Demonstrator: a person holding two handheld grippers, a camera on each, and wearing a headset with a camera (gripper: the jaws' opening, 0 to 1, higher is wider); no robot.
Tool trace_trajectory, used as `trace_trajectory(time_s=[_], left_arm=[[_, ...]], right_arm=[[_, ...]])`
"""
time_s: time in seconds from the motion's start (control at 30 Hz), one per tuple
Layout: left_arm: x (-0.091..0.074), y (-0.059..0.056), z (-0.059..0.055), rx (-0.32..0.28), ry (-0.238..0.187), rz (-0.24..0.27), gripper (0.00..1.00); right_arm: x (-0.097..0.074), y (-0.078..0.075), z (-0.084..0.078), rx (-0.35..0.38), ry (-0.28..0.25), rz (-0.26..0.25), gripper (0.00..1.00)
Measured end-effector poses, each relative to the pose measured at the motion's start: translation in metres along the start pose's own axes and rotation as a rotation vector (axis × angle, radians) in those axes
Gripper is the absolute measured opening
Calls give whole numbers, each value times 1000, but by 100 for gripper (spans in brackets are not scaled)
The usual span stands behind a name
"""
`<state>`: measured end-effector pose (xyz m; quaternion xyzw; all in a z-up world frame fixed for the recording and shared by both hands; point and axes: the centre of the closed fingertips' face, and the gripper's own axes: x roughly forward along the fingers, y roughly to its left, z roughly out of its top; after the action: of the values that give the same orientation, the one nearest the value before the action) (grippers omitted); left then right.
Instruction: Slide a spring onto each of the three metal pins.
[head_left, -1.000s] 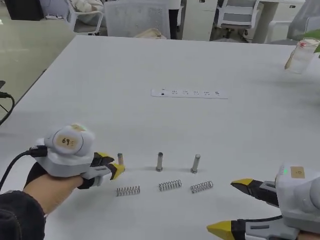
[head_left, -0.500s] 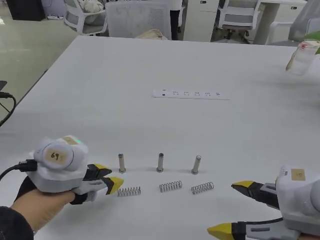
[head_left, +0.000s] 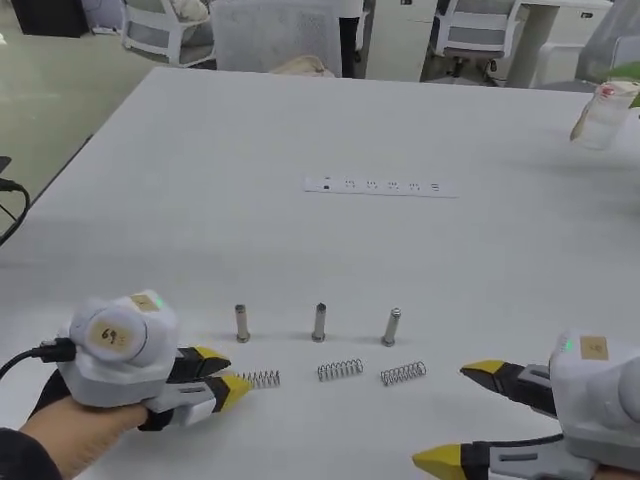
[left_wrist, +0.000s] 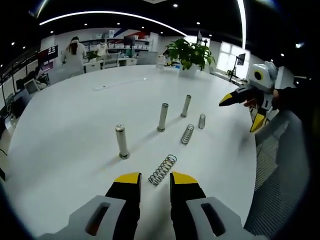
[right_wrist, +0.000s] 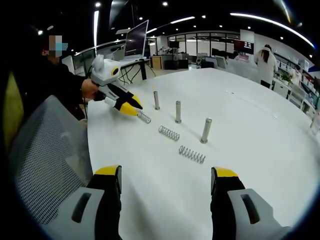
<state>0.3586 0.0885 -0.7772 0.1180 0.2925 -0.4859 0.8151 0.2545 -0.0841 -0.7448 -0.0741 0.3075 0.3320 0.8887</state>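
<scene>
Head view finds left hand-held gripper at the tip of the left spring

Three slim, cylindrical metal pins stand upright in a row on the matte white bench: left pin, middle pin and right pin. A fine wire coil lies on its side just in front of each. The middle spring and right spring lie apart from both tools. A hand wraps the rounded white body of the left hand-held gripper, which is held low and pointed to the right, with a black cable running off behind it. Its yellow-tipped black jaws are a narrow gap apart. The right hand-held gripper hovers at lower right, well apart from the springs, jaws spread wide. A flat white power strip lies farther back, and a clear container stands near the far right edge.

Left gripper view gives the close detail: the near end of the left spring sits in the gap between the two yellow tips, though whether it touches them cannot be told, and all three pins are bare. A leafy potted plant stands at the bench's far end. Right gripper view shows a grey mesh chair beside the bench.
</scene>
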Motion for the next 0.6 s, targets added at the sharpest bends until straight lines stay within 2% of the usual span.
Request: trace_trajectory(time_s=[0.1,0.33,0.6], left_arm=[[1,-2,0,5,-4,-7,16],[9,-1,-4,62,9,-11,15],[10,-4,-4,85,12,-25,12]], right_arm=[[0,0,0,2,0,0,71],[0,0,0,7,-1,-1,71],[-1,-2,1,12,-4,-5,71]])
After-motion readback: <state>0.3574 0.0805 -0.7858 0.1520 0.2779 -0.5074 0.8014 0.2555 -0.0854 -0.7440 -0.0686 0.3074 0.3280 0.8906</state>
